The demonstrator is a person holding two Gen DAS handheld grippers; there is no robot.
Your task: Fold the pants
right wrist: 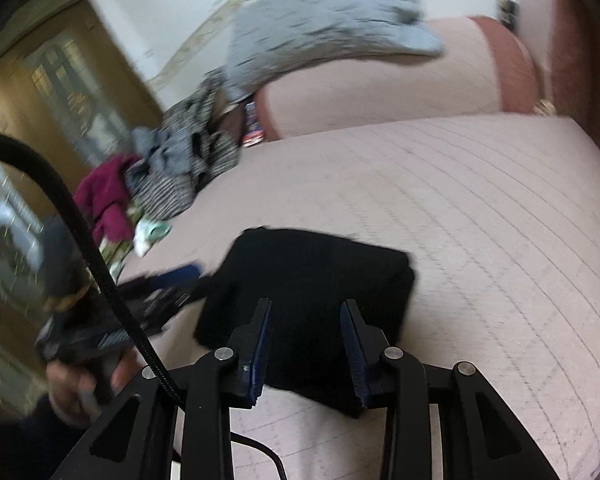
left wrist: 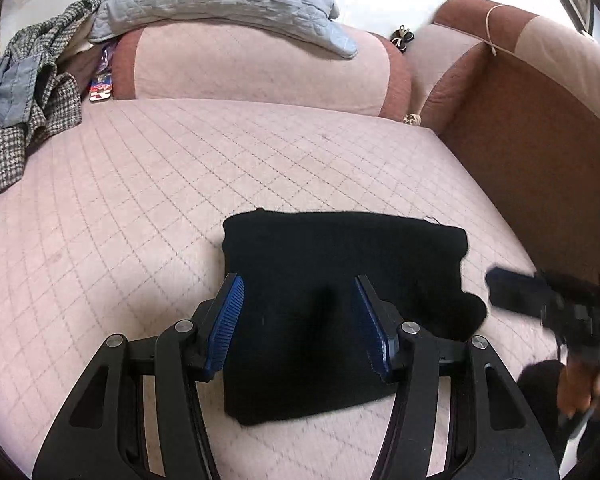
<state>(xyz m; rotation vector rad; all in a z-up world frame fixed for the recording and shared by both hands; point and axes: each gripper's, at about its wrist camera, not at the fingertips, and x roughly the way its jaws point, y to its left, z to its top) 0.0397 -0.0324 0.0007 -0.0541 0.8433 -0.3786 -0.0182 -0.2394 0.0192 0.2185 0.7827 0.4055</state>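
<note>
While both grippers' jaws gape empty, folded black pants (left wrist: 340, 280) lie mid-sofa (left wrist: 140, 200), edges clear.

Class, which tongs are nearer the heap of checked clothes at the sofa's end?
Left. The left tongs hang over the folded black pants on the side of the heap; the right tongs are at the pants' far side, toward the brown armrest.

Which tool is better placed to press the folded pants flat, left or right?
Left, probably. The left tool is open, centred squarely over the folded black pants. The right tool, also open, sits nearer their front edge, its view motion-blurred.
</note>
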